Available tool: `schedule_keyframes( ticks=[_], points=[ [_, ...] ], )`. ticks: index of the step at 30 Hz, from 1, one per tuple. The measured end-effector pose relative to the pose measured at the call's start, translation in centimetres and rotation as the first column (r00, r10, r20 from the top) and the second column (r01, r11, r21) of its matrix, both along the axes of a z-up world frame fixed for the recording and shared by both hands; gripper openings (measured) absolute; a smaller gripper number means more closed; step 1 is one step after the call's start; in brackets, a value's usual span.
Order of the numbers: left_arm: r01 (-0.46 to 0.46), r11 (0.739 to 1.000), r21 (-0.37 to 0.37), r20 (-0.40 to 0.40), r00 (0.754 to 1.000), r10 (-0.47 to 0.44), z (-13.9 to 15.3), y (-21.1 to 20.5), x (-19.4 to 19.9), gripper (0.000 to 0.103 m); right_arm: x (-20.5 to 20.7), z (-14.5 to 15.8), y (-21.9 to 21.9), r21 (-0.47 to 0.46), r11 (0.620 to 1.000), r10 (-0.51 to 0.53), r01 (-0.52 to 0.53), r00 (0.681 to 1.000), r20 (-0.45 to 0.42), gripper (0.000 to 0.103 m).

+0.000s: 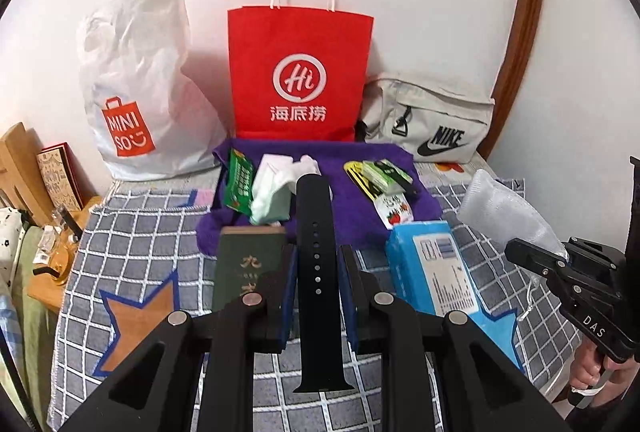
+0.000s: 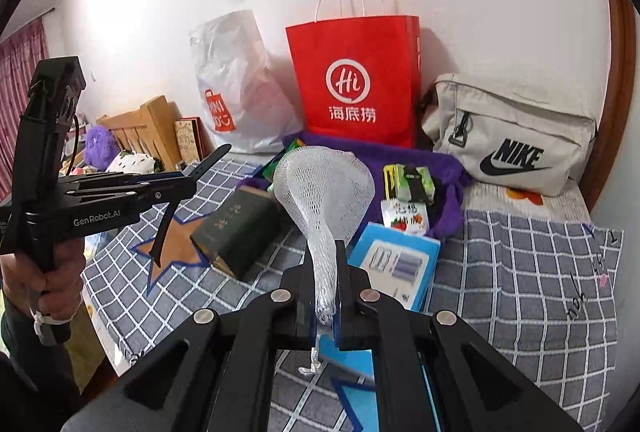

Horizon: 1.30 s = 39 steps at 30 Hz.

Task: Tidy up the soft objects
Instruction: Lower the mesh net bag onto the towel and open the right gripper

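Observation:
My left gripper [image 1: 318,254] is shut on a black watch strap [image 1: 314,216], which runs lengthwise between the blue pads and sticks out ahead. From the right wrist view, that left gripper [image 2: 188,179] is held up at the left, and the strap [image 2: 165,228] droops below it. My right gripper [image 2: 325,260] is shut on the narrow neck of a white mesh pouch [image 2: 326,184], whose wide end fans upward. In the left wrist view the right gripper [image 1: 536,256] stands at the right edge with the pouch [image 1: 496,208] above the bed.
A purple towel [image 1: 356,208] on the checked blanket [image 1: 140,232] carries small packets and a white tissue pack [image 1: 272,196]. A dark green box [image 1: 244,264] and a blue pack [image 1: 436,264] lie in front. A Miniso bag [image 1: 140,92], a red paper bag [image 1: 300,72] and a Nike bag [image 1: 436,120] line the wall.

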<state>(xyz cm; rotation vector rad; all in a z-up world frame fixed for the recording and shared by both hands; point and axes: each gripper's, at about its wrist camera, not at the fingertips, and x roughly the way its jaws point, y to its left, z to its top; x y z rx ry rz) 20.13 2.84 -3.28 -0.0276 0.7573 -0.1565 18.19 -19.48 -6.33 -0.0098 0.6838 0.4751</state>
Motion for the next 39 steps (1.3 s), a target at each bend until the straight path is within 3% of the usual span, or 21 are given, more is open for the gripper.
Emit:
schedule_keyframes(
  ticks=[17,39],
  points=[
    [-0.039,0.999,-0.016,0.012,0.999,0.039,0.9,2.5,4.3,0.02,5.5,1.4,1.0,-0.03,0.999,-0.026,0.027,0.999,0.029,0.005],
    [-0.069,0.998,-0.012,-0.01,0.998,0.069,-0.4,4.5,11.9,0.02,13.9,-0.5,1.9,-0.016,0.999,-0.04,0.04,0.999,-0.016,0.006]
  ],
)
